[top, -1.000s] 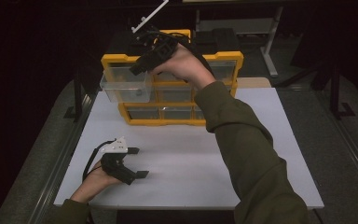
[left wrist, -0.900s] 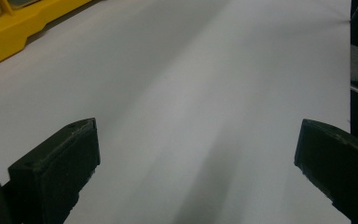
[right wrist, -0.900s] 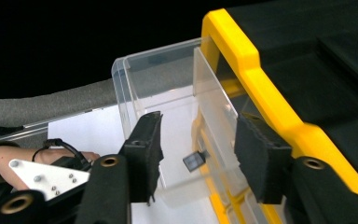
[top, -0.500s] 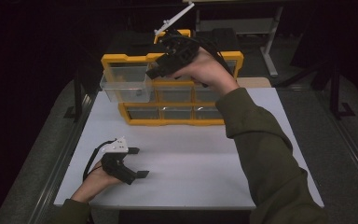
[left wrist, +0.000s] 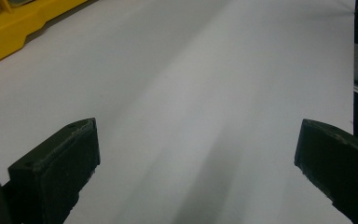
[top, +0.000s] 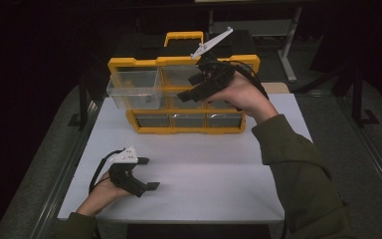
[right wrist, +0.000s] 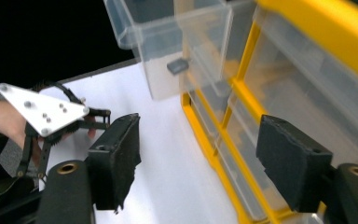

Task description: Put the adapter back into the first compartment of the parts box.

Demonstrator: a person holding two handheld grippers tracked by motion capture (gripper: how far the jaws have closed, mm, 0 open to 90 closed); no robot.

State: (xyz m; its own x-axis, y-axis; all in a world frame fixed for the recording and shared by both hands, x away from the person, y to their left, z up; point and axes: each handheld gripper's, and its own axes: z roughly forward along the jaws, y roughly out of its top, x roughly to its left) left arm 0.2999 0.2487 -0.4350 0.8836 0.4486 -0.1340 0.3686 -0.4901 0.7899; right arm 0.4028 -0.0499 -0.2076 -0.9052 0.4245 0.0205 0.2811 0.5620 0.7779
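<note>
Up at the yellow drawer cabinet (top: 179,94), the right claw (top: 191,93) hangs before its upper middle drawers, jaws just opened, nothing between them. Its own view reveals a small dark piece (right wrist: 177,66) inside the pulled-out clear drawer (top: 132,89). Well apart from the cabinet, the left claw (top: 148,173) rests released on the white surface (top: 219,169).

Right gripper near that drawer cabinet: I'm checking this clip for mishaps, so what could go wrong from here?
1. The clear drawer at the top left of the yellow cabinet is pulled far out. A knock from the right gripper might tip it out, spilling the small dark part inside.
2. The right gripper, whose jaws have just been opening with nothing between them, sits close to the cabinet front and might bump another drawer.
3. The left gripper rests open on the table, so nothing steadies the cabinet; it could slide.
</note>
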